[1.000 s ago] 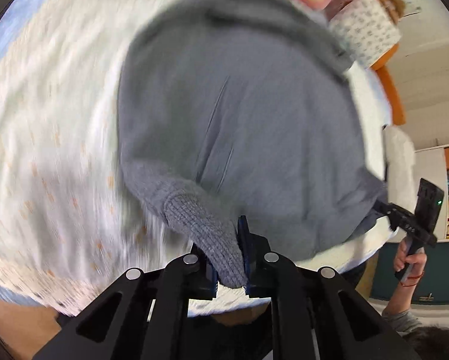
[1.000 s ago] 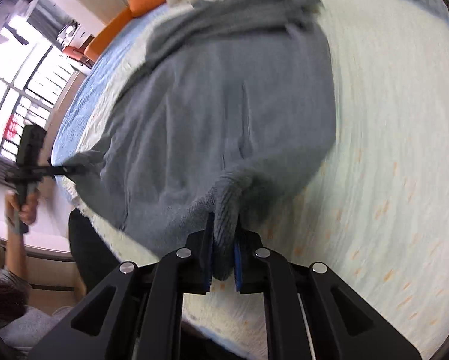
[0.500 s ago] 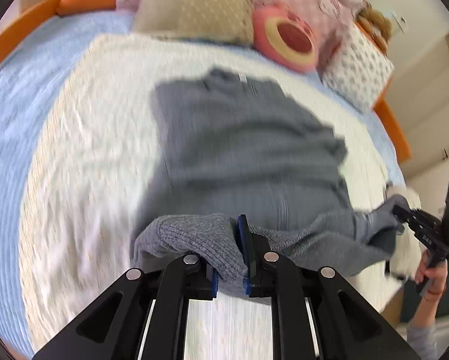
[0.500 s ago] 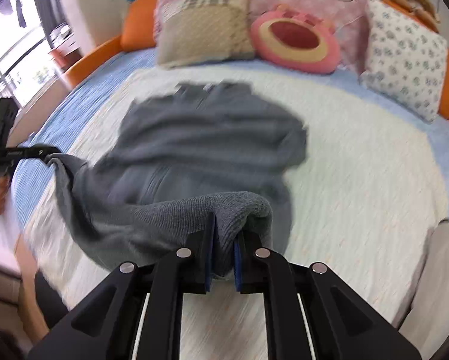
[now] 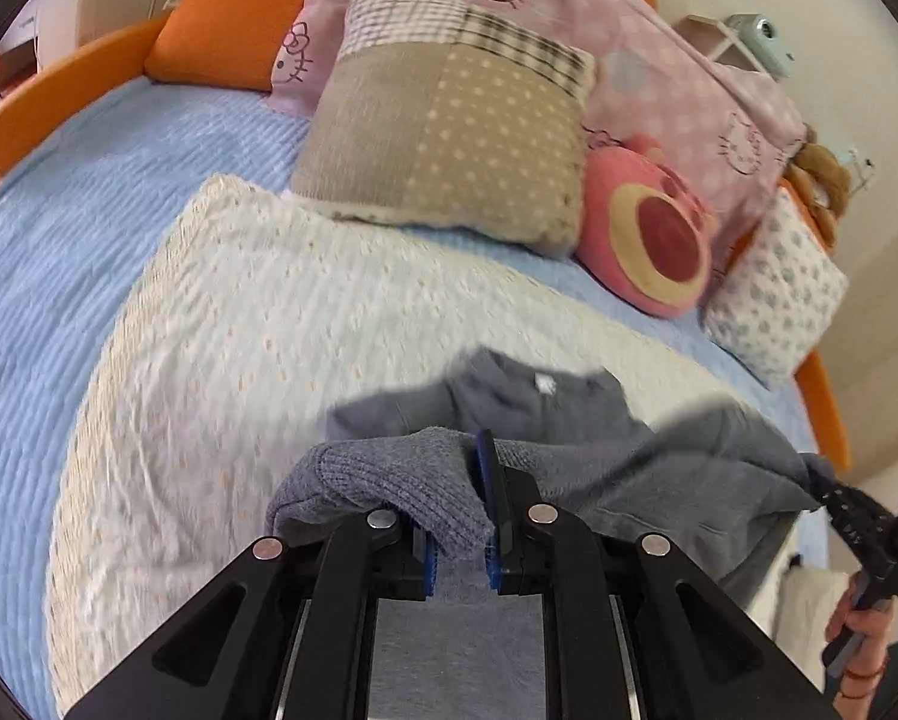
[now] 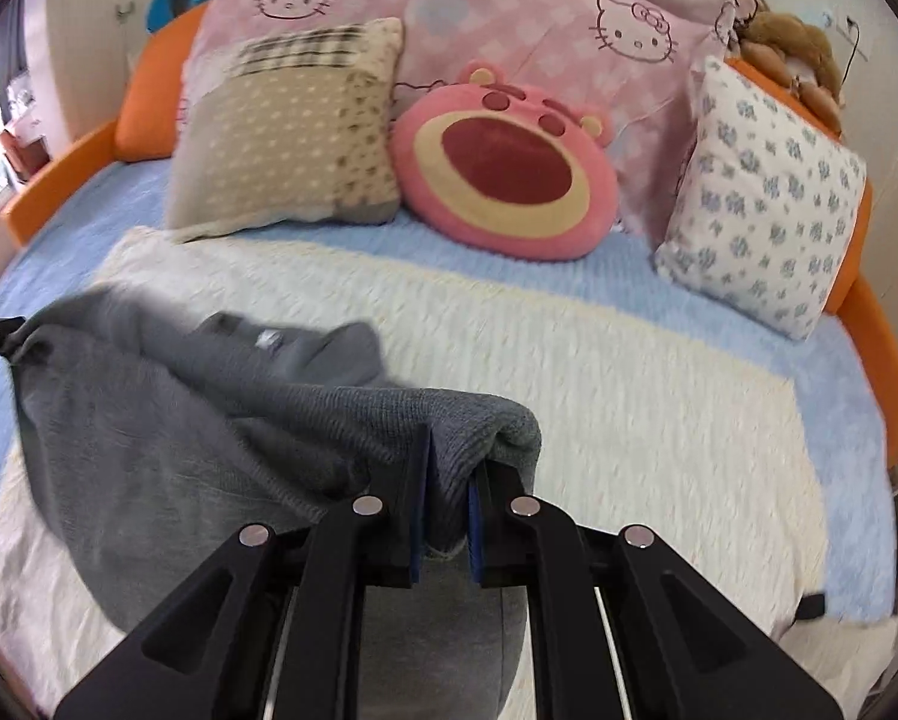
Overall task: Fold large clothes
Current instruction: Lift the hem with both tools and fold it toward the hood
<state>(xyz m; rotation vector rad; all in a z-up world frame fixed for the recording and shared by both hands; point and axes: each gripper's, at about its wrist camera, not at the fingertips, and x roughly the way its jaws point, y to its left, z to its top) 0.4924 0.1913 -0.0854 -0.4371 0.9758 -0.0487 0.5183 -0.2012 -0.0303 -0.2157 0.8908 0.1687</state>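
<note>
The grey sweater [image 5: 659, 480] is being blurred and partly hidden behind the left gripper [image 5: 458, 519] and right gripper [image 6: 446, 510], both clamped on its ribbed edge above the cream blanket [image 6: 599, 360]; pillows [image 6: 287, 126] are lying beyond.

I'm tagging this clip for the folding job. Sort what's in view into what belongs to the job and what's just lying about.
Part of the job:
- grey sweater
- left gripper, shut on its ribbed hem
- right gripper, shut on the hem too
- cream blanket under it

Just lying about:
- patchwork cushion
- pink bear cushion
- floral pillow
- Hello Kitty quilt
</note>
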